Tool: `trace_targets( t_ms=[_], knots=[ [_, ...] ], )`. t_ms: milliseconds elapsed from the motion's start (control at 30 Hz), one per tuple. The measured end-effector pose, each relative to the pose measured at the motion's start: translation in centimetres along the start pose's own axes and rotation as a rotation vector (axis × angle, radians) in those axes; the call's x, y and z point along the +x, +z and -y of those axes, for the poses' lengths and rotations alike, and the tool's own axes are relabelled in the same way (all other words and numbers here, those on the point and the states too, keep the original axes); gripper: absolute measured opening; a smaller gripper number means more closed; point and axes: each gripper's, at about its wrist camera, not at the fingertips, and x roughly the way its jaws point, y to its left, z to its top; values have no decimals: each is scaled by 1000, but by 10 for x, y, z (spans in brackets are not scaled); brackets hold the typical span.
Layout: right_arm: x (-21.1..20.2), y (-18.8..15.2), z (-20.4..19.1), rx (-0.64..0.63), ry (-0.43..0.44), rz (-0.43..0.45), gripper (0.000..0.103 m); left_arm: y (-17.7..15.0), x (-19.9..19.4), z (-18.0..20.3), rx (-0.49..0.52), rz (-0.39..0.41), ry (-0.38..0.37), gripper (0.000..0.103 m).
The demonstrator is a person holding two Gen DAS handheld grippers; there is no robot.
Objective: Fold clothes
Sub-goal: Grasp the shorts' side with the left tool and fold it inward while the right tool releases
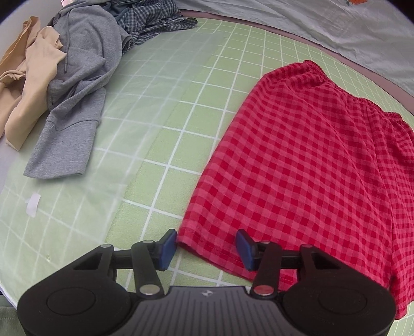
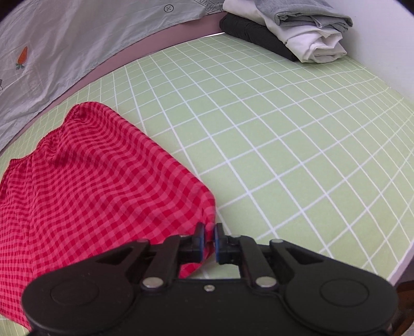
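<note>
The shorts (image 1: 310,160) look light and limp — best held at hem corners: right claw (image 2: 209,239) pinches one, left claw (image 1: 206,249) is spread around the other.

Quick count of what's on the green grid worktop (image 2: 284,144). One pair of red checked shorts (image 1: 310,160), laid out flat. Unfolded pile at the far left has three garments I can make out: one grey hoodie (image 1: 77,90), one tan piece (image 1: 31,77), one dark plaid shirt (image 1: 152,20). Could be more buried under there, can't tell. Folded stack in the far right corner is three items too: one grey (image 2: 305,13), one white (image 2: 310,44), one black (image 2: 258,33). Two tongs total, left (image 1: 206,249) and right (image 2: 209,241). One scrap of white tape (image 1: 33,205). One pale grey sheet (image 2: 64,46) along the back with one carrot print (image 2: 22,58) showing.
</note>
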Motion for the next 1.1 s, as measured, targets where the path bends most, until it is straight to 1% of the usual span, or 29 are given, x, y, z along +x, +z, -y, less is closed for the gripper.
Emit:
trace_targets(
  t_ms=[33,67,133,200,300,367,433,567,667,767,867,933,1000,1033,1100],
  knots=[
    [-5,-2,-2,-5,-11,5,31,-1,0,-1,5,3,-6,51],
    [-10,-4,-4,-10,-18,13,37,-1,-1,-1,8,5,-12,49],
    [-19,-9,-10,-27,-27,24,39,2,-1,-4,17,14,-17,39],
    [-26,-12,-16,-45,-38,33,46,6,1,-6,29,22,-9,13],
    [-26,-16,-24,-67,-45,31,49,10,0,-8,22,26,-25,3],
    [-25,-16,-25,-71,-32,27,49,12,-6,-4,9,52,-33,3],
    [-22,-16,-23,-89,-10,24,52,14,-15,2,-8,85,-38,3],
    [-14,-10,-14,-142,7,21,53,16,-42,36,-37,159,-70,2],
    [-10,-1,3,-131,36,27,53,16,-63,87,13,214,-131,2],
    [-5,8,26,-109,75,24,53,11,-78,150,83,241,-224,2],
    [-1,16,45,-128,93,24,53,-9,-78,223,179,233,-333,2],
    [-1,20,57,-141,98,28,53,-32,-67,268,249,215,-360,4],
    [-1,25,69,-151,106,29,53,-53,-54,301,286,169,-340,15],
    [0,27,75,-157,108,30,53,-63,-49,311,290,146,-325,17],
    [-1,28,83,-170,102,36,54,-82,-43,317,273,124,-283,35]
  ],
)
